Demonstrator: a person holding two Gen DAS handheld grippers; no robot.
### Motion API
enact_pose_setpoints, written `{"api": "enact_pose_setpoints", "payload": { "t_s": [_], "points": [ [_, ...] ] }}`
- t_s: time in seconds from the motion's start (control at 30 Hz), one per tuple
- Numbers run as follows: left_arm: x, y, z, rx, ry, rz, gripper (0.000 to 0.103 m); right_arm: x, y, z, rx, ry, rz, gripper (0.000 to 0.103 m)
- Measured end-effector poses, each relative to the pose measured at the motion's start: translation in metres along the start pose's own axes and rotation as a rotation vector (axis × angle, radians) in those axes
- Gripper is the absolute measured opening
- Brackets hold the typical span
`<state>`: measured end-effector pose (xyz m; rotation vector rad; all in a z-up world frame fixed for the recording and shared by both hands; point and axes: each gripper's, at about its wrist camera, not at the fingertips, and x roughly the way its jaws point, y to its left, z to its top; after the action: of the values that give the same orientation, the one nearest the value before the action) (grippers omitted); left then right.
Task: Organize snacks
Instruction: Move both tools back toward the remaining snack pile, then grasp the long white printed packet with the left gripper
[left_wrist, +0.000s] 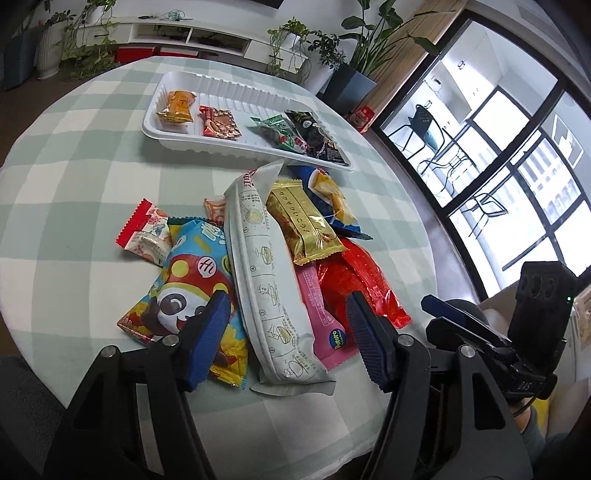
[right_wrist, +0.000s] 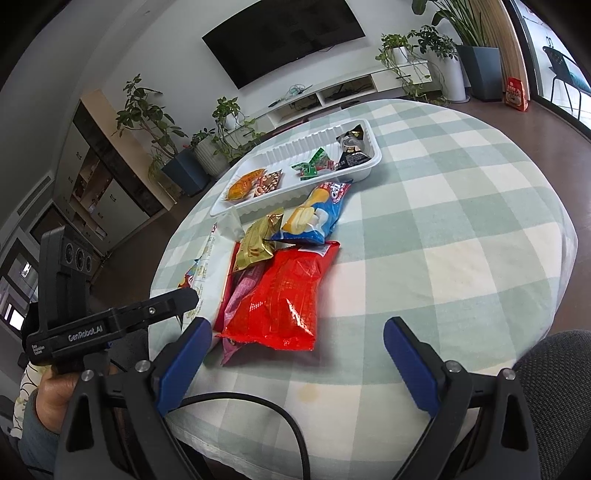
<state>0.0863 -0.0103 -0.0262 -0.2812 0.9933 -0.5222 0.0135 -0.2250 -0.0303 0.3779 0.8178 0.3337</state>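
Note:
A pile of snack packets lies on the checked tablecloth: a long white packet (left_wrist: 266, 273), a gold packet (left_wrist: 303, 225), a red bag (left_wrist: 354, 280) (right_wrist: 284, 295), a pink packet (left_wrist: 321, 317), a blue cartoon bag (left_wrist: 188, 284), a blue chip bag (right_wrist: 314, 214) and a small red-and-white packet (left_wrist: 147, 232). A white tray (left_wrist: 177, 138) (right_wrist: 373, 162) behind the pile holds orange, red, green and dark packets. My left gripper (left_wrist: 286, 308) is open and empty, its fingers either side of the white packet. My right gripper (right_wrist: 295, 332) is open and empty, just in front of the red bag.
The table's front edge runs just under both grippers. A black cable (right_wrist: 258, 402) lies over the near edge. Potted plants (left_wrist: 354, 66), a low white cabinet and a wall television (right_wrist: 280, 33) stand beyond the table. Windows are on the right (left_wrist: 498, 147).

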Motion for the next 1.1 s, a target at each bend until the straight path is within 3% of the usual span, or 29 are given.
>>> {"api": "enact_pose_setpoints", "payload": {
  "t_s": [0.17,0.37,0.5,0.83,0.9,0.97,1.1],
  "points": [
    [0.009,-0.009,0.004,0.068,0.033,0.022,0.063,0.002,-0.001,-0.002,-0.001,0.005,-0.001,0.097],
    [0.016,-0.015,0.005,0.145,0.060,0.068,0.045,0.001,-0.001,-0.003,-0.007,-0.005,-0.008,0.096],
    [0.023,-0.020,0.004,0.197,0.101,0.091,0.045,0.003,-0.002,-0.003,-0.003,0.002,-0.007,0.096],
    [0.035,-0.019,0.009,0.186,0.111,0.085,0.044,0.002,-0.003,-0.005,-0.002,0.001,-0.008,0.094],
    [0.033,-0.017,0.008,0.185,0.105,0.080,0.036,0.002,-0.003,-0.005,-0.005,0.001,-0.007,0.092],
    [0.032,-0.016,0.007,0.200,0.101,0.093,0.017,0.003,-0.003,-0.006,-0.005,0.003,-0.005,0.091],
    [0.027,-0.016,0.007,0.210,0.079,0.098,0.013,0.004,-0.002,-0.005,-0.011,0.015,-0.001,0.087]
  ]
}}
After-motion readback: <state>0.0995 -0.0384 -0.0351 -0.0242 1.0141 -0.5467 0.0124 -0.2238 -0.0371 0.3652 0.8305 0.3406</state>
